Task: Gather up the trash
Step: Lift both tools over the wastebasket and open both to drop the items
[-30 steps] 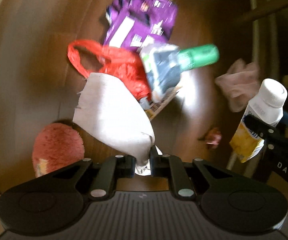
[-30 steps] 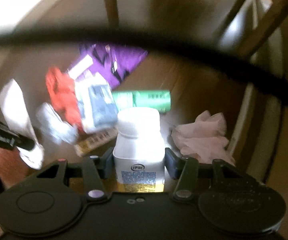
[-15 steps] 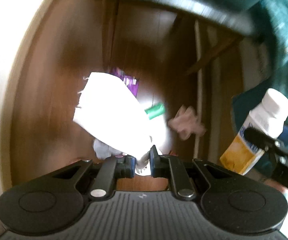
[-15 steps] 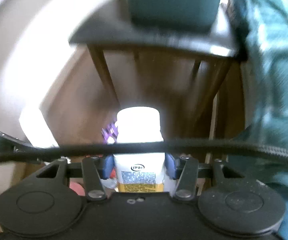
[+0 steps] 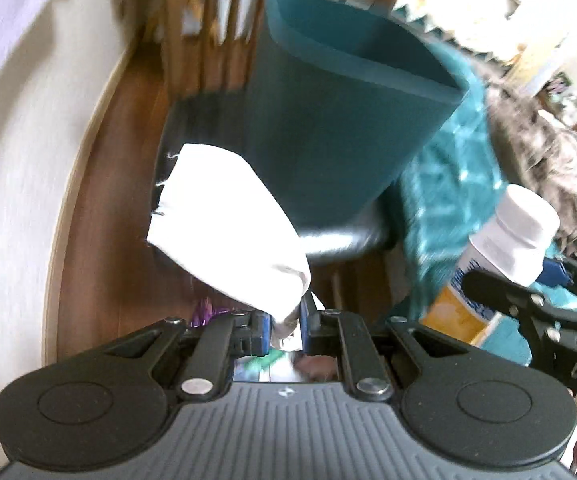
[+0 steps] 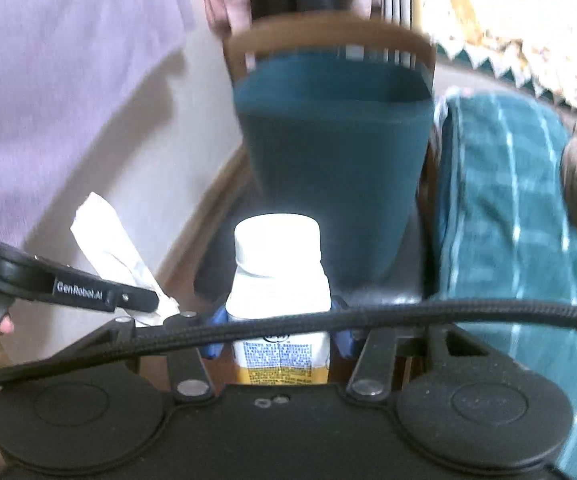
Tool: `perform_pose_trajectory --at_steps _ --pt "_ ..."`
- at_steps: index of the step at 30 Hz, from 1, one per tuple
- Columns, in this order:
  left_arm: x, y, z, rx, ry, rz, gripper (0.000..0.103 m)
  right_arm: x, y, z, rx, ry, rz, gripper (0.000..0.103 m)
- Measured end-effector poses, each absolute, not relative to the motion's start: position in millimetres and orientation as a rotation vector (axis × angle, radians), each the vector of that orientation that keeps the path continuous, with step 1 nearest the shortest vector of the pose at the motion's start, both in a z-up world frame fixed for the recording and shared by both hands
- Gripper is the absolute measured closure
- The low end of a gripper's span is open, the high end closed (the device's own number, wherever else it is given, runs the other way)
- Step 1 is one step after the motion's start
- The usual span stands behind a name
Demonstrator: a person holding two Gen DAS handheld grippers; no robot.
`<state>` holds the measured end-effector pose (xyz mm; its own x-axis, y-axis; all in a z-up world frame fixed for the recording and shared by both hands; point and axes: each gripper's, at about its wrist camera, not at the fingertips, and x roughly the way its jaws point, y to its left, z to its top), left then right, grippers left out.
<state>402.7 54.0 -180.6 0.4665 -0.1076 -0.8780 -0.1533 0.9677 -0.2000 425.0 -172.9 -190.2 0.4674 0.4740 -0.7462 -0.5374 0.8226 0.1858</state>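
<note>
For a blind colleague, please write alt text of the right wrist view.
The right gripper holds a white-capped bottle upright before a teal bin standing on a dark chair seat. At left, the left gripper pinches white paper.

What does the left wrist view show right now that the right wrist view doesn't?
Only the left wrist view shows the left gripper pinching the white paper's lower end, plus a scrap of purple wrapper on the floor below. Only the right wrist view shows the right gripper closed on the white-capped bottle from behind, a black braided cable crossing it, and lilac fabric upper left. Both show the teal bin standing on a dark chair seat, the paper, the bottle and the teal checked cloth.
</note>
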Motion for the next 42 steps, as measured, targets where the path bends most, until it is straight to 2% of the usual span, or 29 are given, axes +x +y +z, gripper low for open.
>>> perform_pose_trajectory --at_steps 8,15,25,42 --pt "466.9 48.9 -95.1 -0.180 0.909 -0.020 0.090 495.1 -167.3 -114.9 -0.111 0.676 0.574 0.052" --pt "542.2 37.6 -64.9 -0.075 0.852 0.003 0.090 560.3 -160.3 -98.1 -0.085 0.614 0.529 0.052" --pt "597.9 38.3 -120.2 -0.050 1.017 0.042 0.090 598.8 -139.8 -133.3 -0.159 0.656 0.497 0.052" --pt "618.3 29.0 -196.4 0.077 1.205 0.072 0.090 608.9 -117.5 -196.5 -0.210 0.840 0.484 0.052"
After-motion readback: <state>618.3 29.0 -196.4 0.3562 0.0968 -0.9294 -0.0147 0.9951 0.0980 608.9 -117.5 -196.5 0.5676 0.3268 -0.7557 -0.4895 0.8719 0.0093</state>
